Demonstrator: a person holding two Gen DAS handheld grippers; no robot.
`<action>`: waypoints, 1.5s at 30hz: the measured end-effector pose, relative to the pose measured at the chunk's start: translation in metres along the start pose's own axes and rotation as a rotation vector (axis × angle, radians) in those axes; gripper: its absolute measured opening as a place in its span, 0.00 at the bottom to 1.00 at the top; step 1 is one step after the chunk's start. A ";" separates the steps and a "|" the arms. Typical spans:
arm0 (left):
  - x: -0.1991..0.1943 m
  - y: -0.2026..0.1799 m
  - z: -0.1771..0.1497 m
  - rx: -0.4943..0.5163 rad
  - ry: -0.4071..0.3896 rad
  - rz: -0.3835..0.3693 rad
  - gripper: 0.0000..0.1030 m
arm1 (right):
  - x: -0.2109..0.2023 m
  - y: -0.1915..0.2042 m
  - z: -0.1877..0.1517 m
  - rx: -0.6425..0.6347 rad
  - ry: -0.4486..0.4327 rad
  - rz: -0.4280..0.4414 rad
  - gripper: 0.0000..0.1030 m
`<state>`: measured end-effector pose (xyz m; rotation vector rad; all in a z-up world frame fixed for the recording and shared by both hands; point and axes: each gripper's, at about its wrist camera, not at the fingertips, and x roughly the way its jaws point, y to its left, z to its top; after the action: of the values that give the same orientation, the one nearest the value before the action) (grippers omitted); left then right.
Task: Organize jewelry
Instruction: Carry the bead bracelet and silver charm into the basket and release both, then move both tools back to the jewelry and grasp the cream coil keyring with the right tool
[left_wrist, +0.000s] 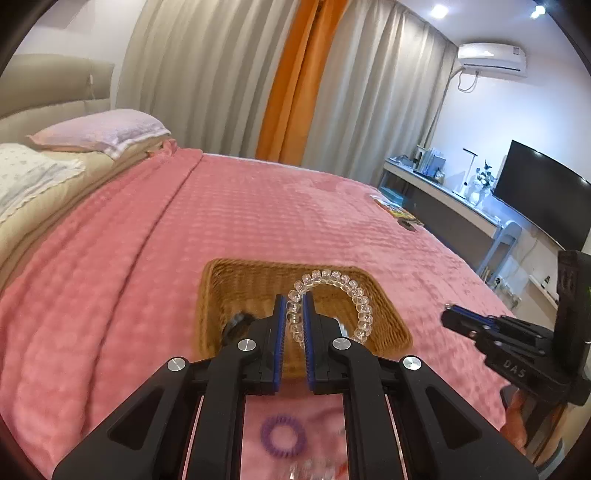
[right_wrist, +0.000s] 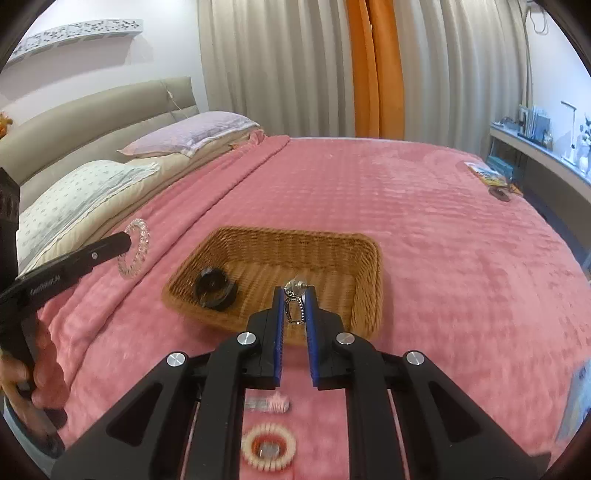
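A brown wicker basket sits on the pink bedspread. A black round piece lies inside it at the left; it also shows in the left wrist view. My left gripper is shut on a clear bead bracelet and holds it above the basket; the bracelet also shows in the right wrist view. My right gripper is shut on a silver earring over the basket's near edge. It shows from the side in the left wrist view.
On the bedspread near me lie a purple coil ring, a white and red bead bracelet and a small blurred piece. Pillows lie at the headboard. Small items lie at the bed's far right edge, beside a desk.
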<state>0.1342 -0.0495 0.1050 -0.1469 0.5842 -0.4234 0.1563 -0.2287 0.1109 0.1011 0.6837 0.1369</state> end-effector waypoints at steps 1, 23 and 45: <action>0.012 -0.001 0.004 -0.001 0.010 0.005 0.07 | 0.012 -0.002 0.006 0.003 0.017 0.003 0.09; 0.138 0.011 -0.033 -0.018 0.261 0.009 0.08 | 0.140 -0.032 -0.010 0.103 0.312 0.004 0.10; -0.063 0.001 -0.045 0.035 0.035 -0.078 0.64 | -0.041 0.009 -0.037 0.016 0.059 0.036 0.47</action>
<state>0.0622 -0.0228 0.0992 -0.1293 0.6064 -0.5128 0.1007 -0.2249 0.1096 0.1256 0.7420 0.1697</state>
